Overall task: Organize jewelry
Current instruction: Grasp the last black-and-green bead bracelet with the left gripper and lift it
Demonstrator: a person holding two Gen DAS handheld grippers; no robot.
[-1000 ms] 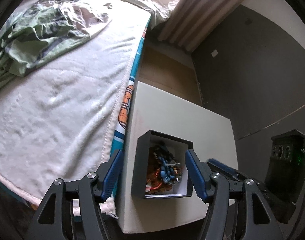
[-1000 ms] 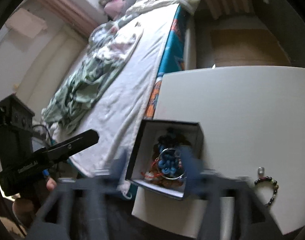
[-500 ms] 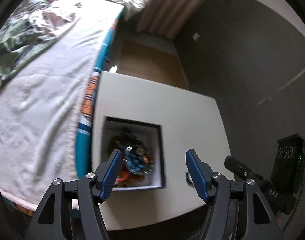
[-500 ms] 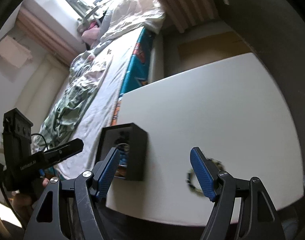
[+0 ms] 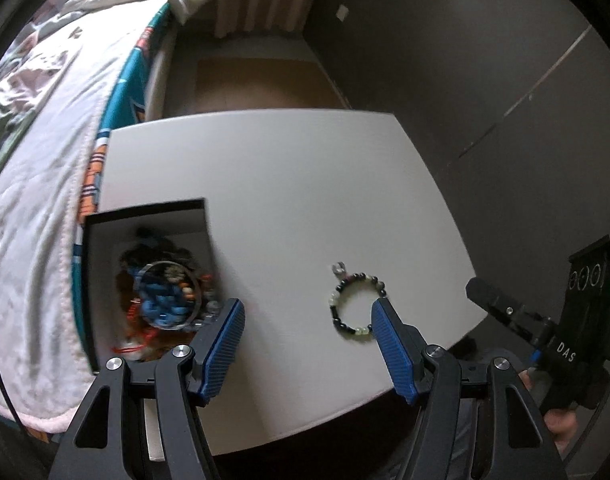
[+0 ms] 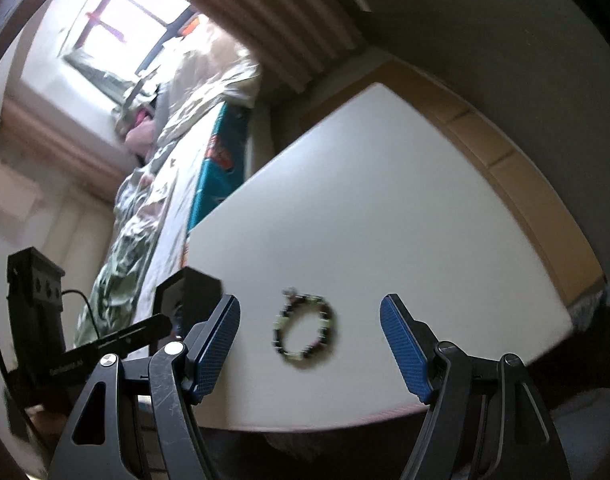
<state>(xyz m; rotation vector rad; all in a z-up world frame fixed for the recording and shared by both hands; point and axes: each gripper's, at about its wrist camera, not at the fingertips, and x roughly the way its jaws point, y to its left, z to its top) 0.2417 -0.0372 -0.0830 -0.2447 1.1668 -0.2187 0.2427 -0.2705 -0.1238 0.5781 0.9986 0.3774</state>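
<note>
A black and pale green beaded bracelet [image 5: 355, 305] with a small metal charm lies flat on the white table [image 5: 289, 184]. At the table's left edge stands an open black box [image 5: 93, 280], white inside, holding a heap of blue, orange and metal jewelry [image 5: 167, 298]. My left gripper [image 5: 307, 326] hovers open above the table between box and bracelet, its right pad beside the bracelet. In the right wrist view my right gripper [image 6: 309, 326] is open, with the bracelet [image 6: 305, 330] lying on the table beyond and between its fingers, and the box [image 6: 193, 286] is at its left.
A bed [image 5: 45, 152] with a white blanket and crumpled green bedding runs along the table's left side. A dark grey wall [image 5: 465, 60] stands right of the table, wooden floor [image 5: 257, 84] behind it. Part of the right-hand gripper and a hand [image 5: 561, 344] show at the right.
Both views have swung right from the box toward the bracelet, which now lies between or beside the fingers. Both grippers stayed open and rolled somewhat.
</note>
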